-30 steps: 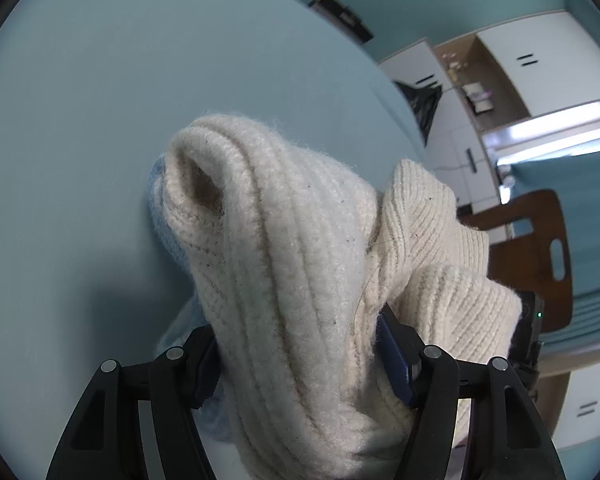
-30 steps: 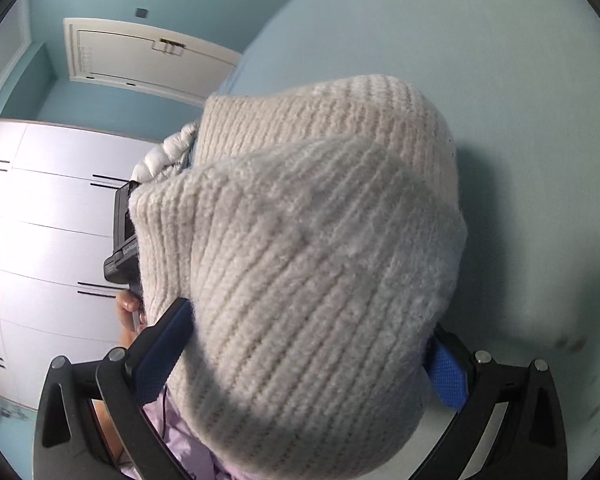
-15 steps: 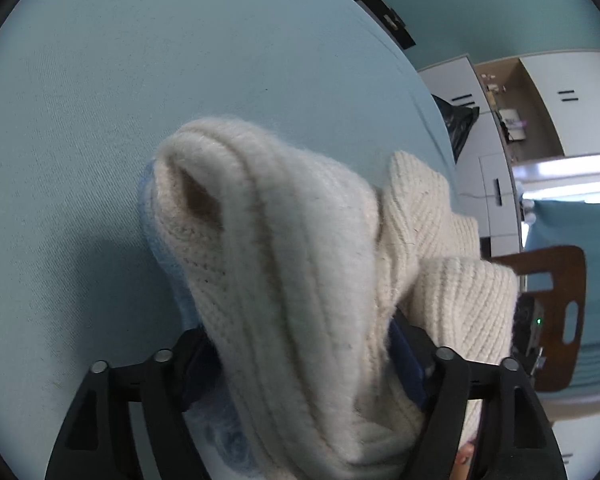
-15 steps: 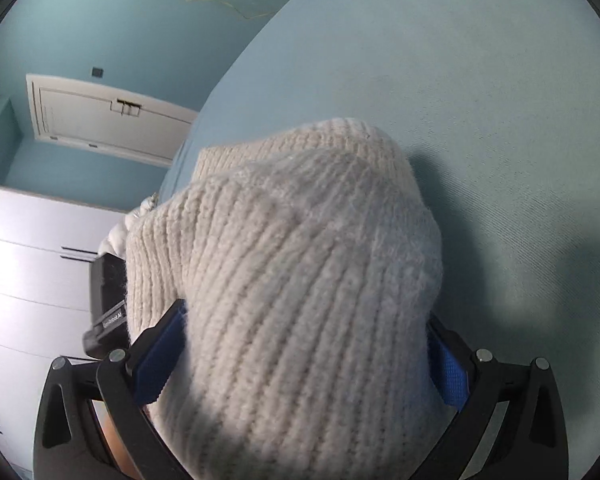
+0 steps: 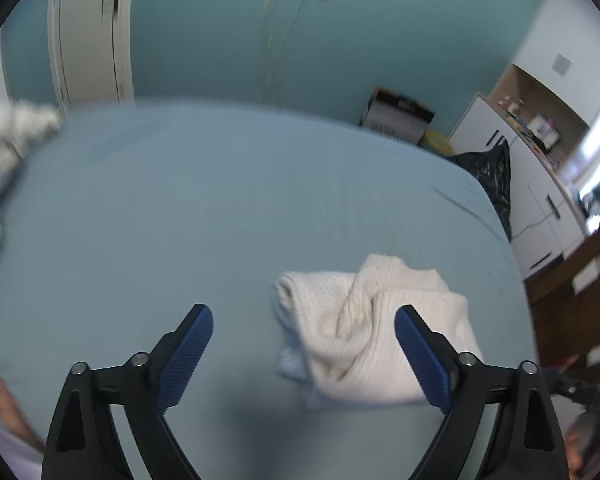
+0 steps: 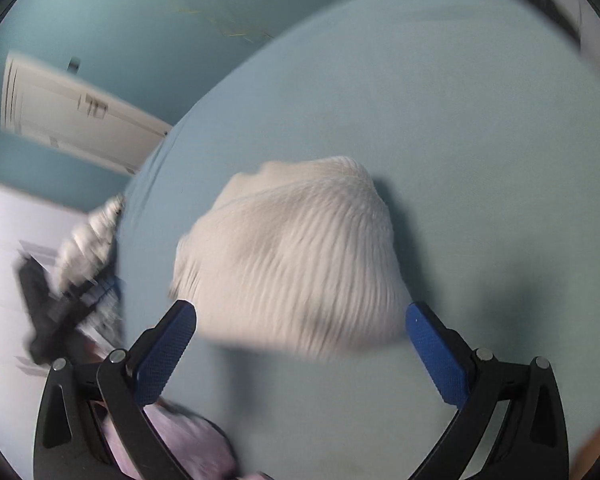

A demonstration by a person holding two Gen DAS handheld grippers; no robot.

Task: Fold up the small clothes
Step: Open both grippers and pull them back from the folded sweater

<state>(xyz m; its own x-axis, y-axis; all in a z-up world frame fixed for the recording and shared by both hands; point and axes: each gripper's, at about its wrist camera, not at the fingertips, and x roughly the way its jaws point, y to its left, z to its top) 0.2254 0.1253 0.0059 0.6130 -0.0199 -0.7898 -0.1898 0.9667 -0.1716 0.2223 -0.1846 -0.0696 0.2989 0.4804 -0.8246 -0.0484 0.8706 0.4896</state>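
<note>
A cream knitted sweater (image 5: 374, 332) lies bunched in a loose heap on a pale blue bed (image 5: 180, 220), in the lower right of the left wrist view. The left claw (image 5: 303, 322) hangs above it with its jaws spread wide and nothing between the blue pads (image 5: 184, 354); its jaws have just been opening. From this camera the sweater sits mostly inside the gap but off toward the right-hand finger, whose tip overlaps the knit's right side in the picture, while the left-hand finger stands over bare sheet. A scrap of pale blue cloth (image 5: 290, 364) peeks from under the sweater's lower left edge.

In the right wrist view the same sweater (image 6: 292, 264) fills the centre of the frame, blurred, its ribbed surface just above and between the tips of the right claw (image 6: 301, 318). That claw also stands wide open, holding nothing, both pads clear of the knit. At the left edge of that frame the other gripper shows as a dark smear beside a grey-white bundle (image 6: 90, 240) on the bed's edge. A black bag (image 5: 488, 172) sits beyond the bed's far right corner, against white cabinets (image 5: 540, 208).
</note>
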